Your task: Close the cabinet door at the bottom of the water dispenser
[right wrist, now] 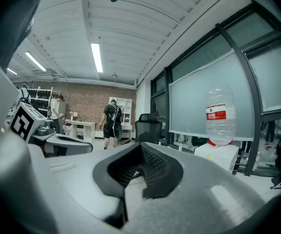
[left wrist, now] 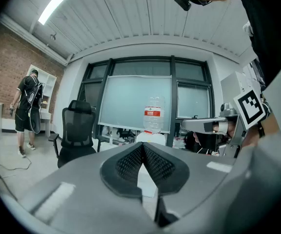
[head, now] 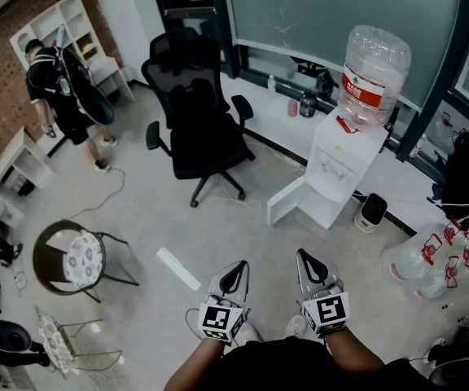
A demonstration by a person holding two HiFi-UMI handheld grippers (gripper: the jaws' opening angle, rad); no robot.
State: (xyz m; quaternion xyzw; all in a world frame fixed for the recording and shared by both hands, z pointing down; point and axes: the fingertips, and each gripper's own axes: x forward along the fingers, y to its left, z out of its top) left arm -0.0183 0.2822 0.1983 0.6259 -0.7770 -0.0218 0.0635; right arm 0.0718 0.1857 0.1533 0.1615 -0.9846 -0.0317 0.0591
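Note:
The white water dispenser point(head: 344, 165) stands by the window wall with a large clear bottle point(head: 371, 70) on top. Its bottom cabinet door point(head: 288, 201) hangs open, swung out to the left over the floor. Both grippers sit low in the head view, well short of the dispenser. The left gripper point(head: 238, 266) is shut with nothing in it, and so is the right gripper point(head: 304, 256). In the left gripper view the jaws point(left wrist: 141, 146) meet at their tips, with the bottle point(left wrist: 152, 113) straight ahead. The right gripper view shows jaws point(right wrist: 140, 148) touching and the dispenser point(right wrist: 217, 155) to the right.
A black office chair point(head: 197, 125) stands left of the dispenser. A small bin point(head: 371, 211) sits at its right, and a bag of empty bottles point(head: 430, 261) lies further right. A round stool point(head: 68, 259), a white strip point(head: 177, 269) and a person point(head: 55, 88) are to the left.

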